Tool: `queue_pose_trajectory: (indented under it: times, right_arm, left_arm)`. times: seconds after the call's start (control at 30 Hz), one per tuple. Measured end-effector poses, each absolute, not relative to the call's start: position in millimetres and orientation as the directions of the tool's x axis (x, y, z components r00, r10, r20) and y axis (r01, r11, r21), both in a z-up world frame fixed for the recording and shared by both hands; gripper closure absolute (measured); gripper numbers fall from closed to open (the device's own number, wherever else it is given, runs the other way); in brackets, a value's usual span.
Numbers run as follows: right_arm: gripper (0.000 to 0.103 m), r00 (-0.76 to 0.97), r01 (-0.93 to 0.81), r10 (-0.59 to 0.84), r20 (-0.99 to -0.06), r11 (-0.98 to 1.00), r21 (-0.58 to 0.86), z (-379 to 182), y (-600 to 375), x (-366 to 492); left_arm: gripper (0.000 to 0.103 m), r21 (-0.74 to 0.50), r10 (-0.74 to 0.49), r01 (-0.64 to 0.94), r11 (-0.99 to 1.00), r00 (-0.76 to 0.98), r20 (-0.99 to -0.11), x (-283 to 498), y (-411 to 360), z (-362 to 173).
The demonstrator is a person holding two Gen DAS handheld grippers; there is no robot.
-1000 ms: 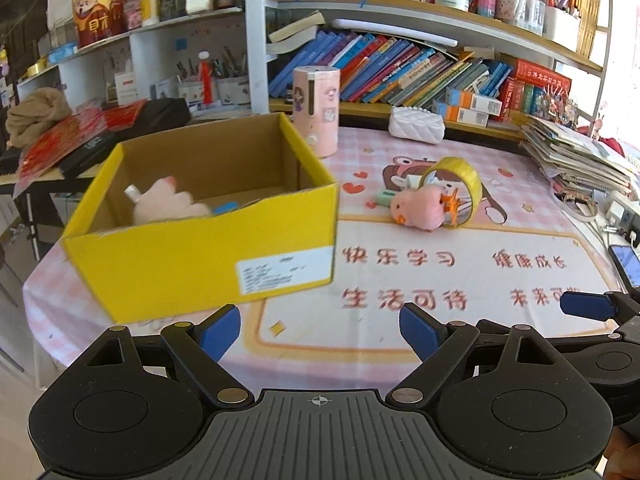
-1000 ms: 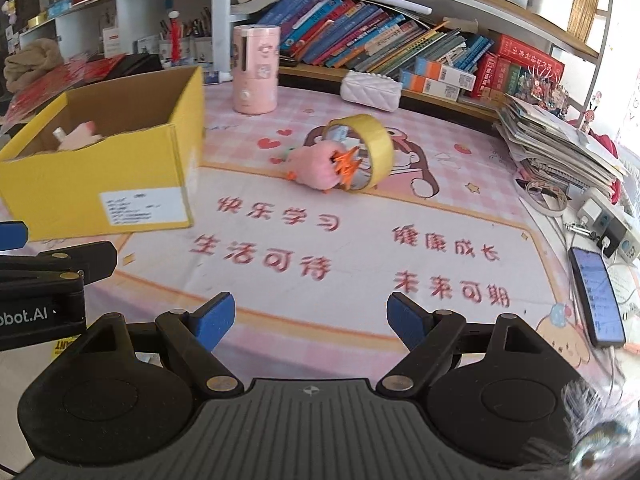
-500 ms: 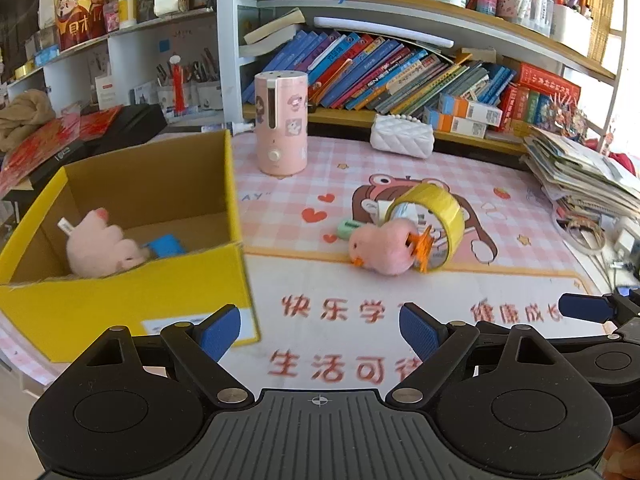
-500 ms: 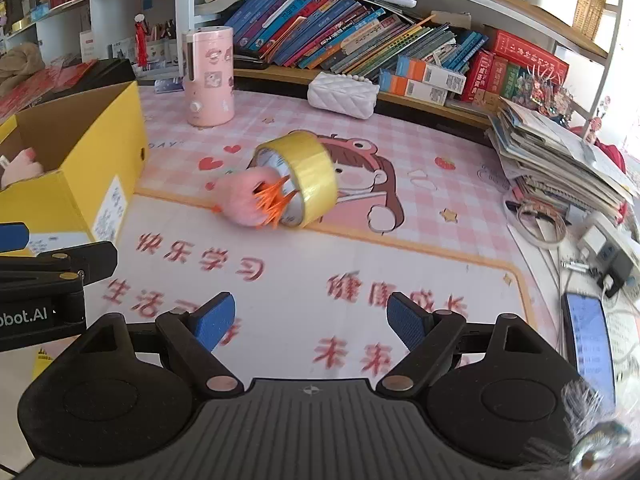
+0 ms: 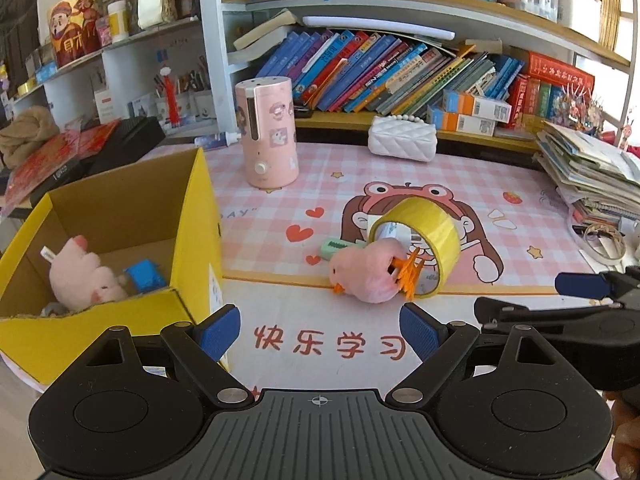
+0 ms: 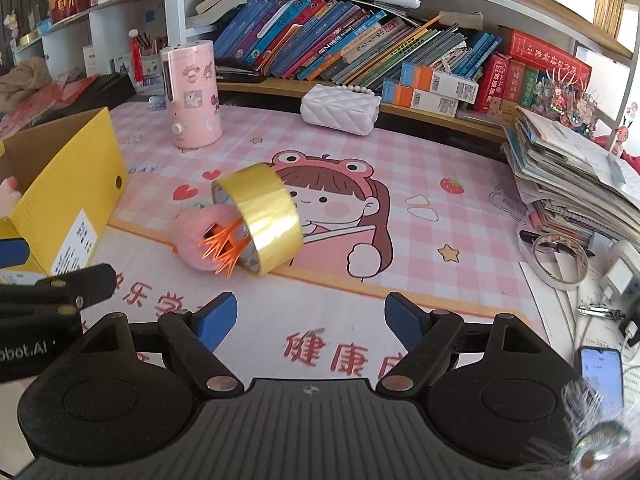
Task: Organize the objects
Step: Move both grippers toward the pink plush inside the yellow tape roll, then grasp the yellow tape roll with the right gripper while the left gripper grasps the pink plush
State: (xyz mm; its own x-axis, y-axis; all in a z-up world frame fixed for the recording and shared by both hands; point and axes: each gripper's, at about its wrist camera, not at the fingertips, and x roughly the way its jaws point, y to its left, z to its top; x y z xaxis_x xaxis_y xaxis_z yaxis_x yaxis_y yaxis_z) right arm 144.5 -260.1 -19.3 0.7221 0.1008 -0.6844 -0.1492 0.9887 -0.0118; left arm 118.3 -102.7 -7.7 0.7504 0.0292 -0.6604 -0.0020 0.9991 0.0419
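Cardboard, stiff and light, made up the biggest piece before you — the yellow box (image 5: pixel 188 240) stood open at the left of the mat, a pink plush pig (image 5: pixel 86 272) and a small blue thing (image 5: pixel 144 274) already inside; it needed no lifting. Next in size, the yellow tape roll (image 6: pixel 262 220) stood on edge in mid-mat, tilted against the pink plush bird (image 6: pixel 204 240); the roll looked rigid, glossy and probably slick on its face, so you were better off pinching across its width or hooking a finger through the core. The bird looked soft, light and squashy, orange feet (image 6: pixel 222 248) poking toward the roll; a grip round its body would likely have held. Smallest, a pale green clip-like piece (image 5: pixel 338 246) lay flat behind the bird — thin, probably fiddly; it seemed best taken by its long edges. Your left gripper (image 5: pixel 320 332) and right gripper (image 6: pixel 310 318) both hovered short of the pile, fingers wide, nothing between them.
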Motion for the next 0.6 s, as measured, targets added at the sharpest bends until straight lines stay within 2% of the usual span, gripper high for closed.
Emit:
queue_pose_trajectory:
  times: [0.43,0.6]
  right_arm:
    - [0.027,0.729,-0.196,0.176,-0.662,0.98,0.044,-19.2,-271.7,173.4]
    - [0.027,0.719,-0.293,0.252,-0.647,0.955,0.047,-14.4,-266.1,195.9]
  left_arm:
    - [0.014,0.056,0.063,-0.033,0.998,0.709,-0.702,138.5,-111.9,-18.8]
    - [0.014,0.072,0.067,-0.023,0.997,0.7,-0.711,141.7,-116.2,-21.9]
